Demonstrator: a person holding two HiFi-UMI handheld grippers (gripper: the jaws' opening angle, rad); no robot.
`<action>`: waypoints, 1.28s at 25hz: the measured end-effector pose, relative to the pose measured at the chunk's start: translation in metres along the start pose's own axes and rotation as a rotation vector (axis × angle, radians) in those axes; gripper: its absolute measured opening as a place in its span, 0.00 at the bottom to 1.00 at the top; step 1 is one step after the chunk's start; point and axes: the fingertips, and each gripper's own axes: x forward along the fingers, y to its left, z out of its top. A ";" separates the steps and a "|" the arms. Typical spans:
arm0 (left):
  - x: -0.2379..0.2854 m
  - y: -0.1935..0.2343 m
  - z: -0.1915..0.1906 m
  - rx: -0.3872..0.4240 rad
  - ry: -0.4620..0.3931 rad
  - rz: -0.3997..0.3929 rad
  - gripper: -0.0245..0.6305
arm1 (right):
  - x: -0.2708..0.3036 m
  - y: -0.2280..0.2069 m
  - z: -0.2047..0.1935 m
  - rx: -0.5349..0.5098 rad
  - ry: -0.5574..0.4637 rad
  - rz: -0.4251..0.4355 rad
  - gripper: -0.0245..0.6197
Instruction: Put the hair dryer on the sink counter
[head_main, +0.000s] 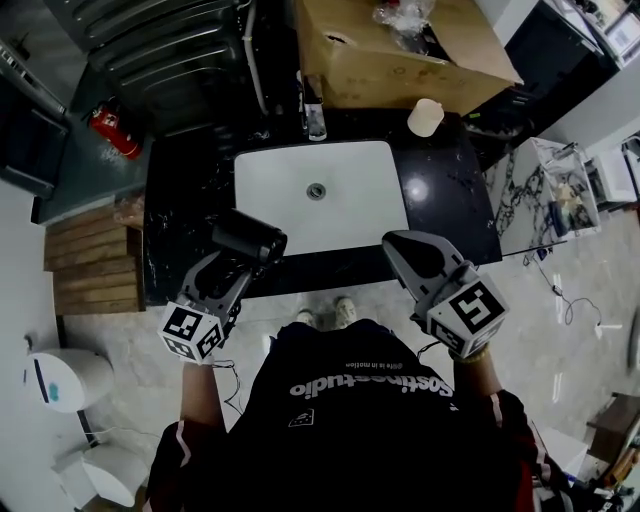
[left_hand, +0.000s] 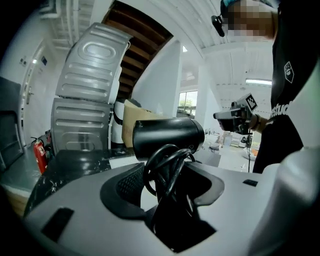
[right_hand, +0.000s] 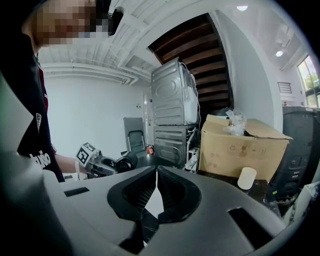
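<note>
The cardboard box (head_main: 400, 50) sat at the back of the sink counter (head_main: 450, 205) with its flaps open, and crumpled clear plastic (head_main: 405, 15) was bunched up in its top. Recycling-style symbols were printed on the box's side in the right gripper view, but they were too small to read. Just in front of the box stood a cream-white cup (head_main: 425, 117), and its inside could not be seen. The white basin (head_main: 350, 215) was sunk into the glossy black counter, with a metal drain (head_main: 316, 190) at its middle. A small bottle (head_main: 314, 120) stood behind its rear rim, and its label could not be read. Beyond the counter's left end was a red fire extinguisher (head_main: 115, 133). White lettering ran across the person's black shirt (head_main: 370, 385), upside down in the head view, and I could not read it with confidence.

Now the hair dryer (head_main: 248, 235): all black, with a short, fat, round barrel and its black cord (left_hand: 165, 170) looped in a coil against the handle. The left gripper (head_main: 235, 262) was clamped on that handle and cord bundle, jaws spread wide around it. The barrel was over the counter's front edge, just left of the basin's front-left corner. Whether it touched the counter I could not tell.

The right gripper (head_main: 405, 245) was over the front edge near the basin's front-right corner. Its jaws were pressed together with nothing in them.
</note>
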 end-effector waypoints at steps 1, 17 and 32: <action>0.004 -0.004 -0.010 -0.006 0.029 -0.014 0.39 | 0.000 0.001 -0.001 0.001 0.002 0.004 0.10; 0.059 -0.032 -0.105 0.093 0.421 -0.137 0.39 | 0.010 0.002 -0.016 -0.008 0.011 0.048 0.10; 0.067 -0.027 -0.119 0.107 0.568 -0.105 0.42 | 0.012 -0.010 -0.019 0.011 0.008 0.031 0.10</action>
